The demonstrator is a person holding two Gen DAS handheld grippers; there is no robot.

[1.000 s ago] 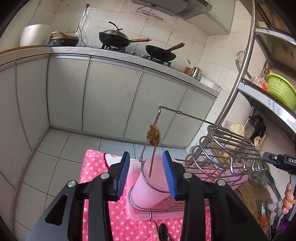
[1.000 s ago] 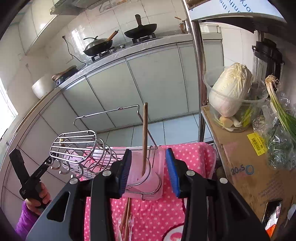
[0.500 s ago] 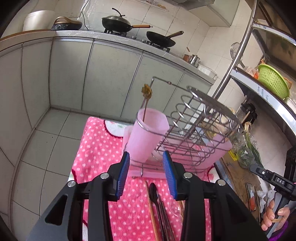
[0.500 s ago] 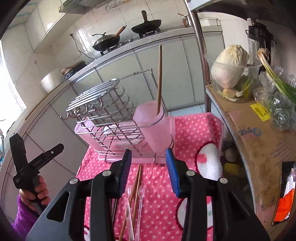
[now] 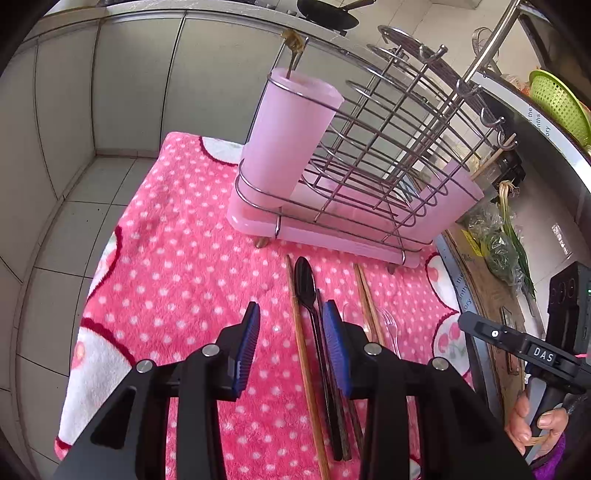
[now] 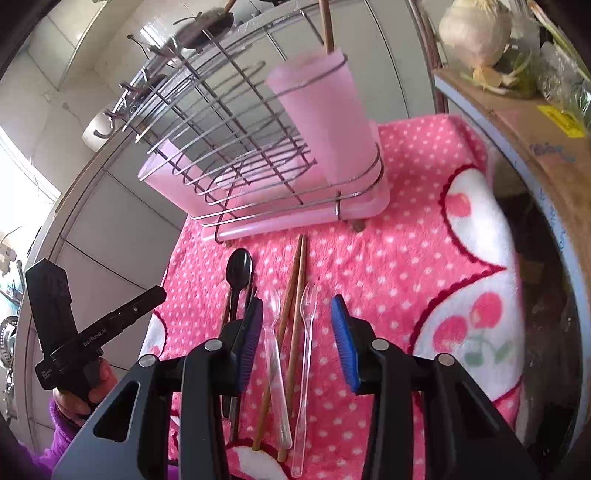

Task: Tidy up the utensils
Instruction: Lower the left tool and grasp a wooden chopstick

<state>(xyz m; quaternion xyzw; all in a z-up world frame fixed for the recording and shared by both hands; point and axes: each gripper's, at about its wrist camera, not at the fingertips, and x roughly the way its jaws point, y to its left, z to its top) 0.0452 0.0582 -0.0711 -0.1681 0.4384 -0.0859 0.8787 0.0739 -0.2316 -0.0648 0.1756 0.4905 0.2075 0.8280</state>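
Note:
Utensils lie side by side on a pink dotted cloth (image 5: 177, 280): a black spoon (image 5: 308, 291), a single wooden chopstick (image 5: 301, 332), a pair of wooden chopsticks (image 6: 293, 280), a clear plastic spoon (image 6: 273, 332) and a clear plastic fork (image 6: 306, 325). Behind them stands a wire rack (image 5: 373, 155) with a pink cup (image 5: 288, 129) that holds one wooden stick (image 6: 327, 26). My left gripper (image 5: 291, 343) is open and empty above the black spoon. My right gripper (image 6: 297, 343) is open and empty above the clear spoon, chopsticks and fork.
A shelf with a cardboard box (image 6: 517, 122), cabbage (image 6: 476, 29) and greens stands to the right of the cloth. Grey kitchen cabinets (image 5: 129, 81) and a tiled floor (image 5: 70, 206) lie beyond. The cloth's edges drop off on the left and right.
Both grippers have pulled back from the pink cup and tilted down over the utensils on the cloth. Both stay open.

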